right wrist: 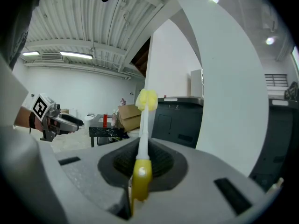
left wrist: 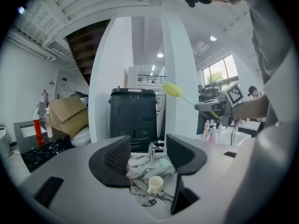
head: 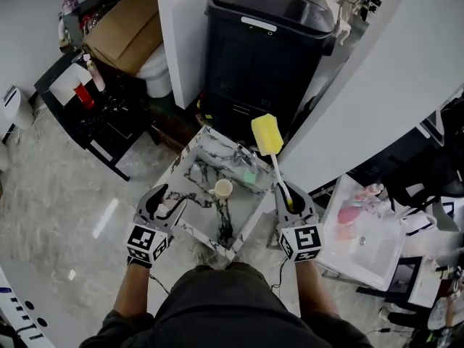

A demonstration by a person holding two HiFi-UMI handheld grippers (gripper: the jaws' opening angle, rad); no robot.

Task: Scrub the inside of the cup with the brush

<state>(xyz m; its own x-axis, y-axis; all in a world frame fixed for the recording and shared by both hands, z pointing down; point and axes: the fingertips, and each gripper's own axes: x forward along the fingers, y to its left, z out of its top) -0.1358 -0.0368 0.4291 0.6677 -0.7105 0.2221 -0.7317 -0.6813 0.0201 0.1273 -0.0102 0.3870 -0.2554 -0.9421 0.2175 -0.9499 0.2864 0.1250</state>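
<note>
A small cream cup stands upright in the marble basin below me. My left gripper hovers at the basin's left rim, open, nothing between its pads. In the left gripper view the cup sits beyond and below the gap of the left gripper. My right gripper is at the basin's right rim, shut on the yellow handle of the brush, whose yellow sponge head points up and away. In the right gripper view the right gripper holds the brush upright.
A chrome faucet and a green soap piece sit at the basin's far side. A large black bin stands behind it, a cardboard box and black shelf to the left, a white tub with pink bottles to the right.
</note>
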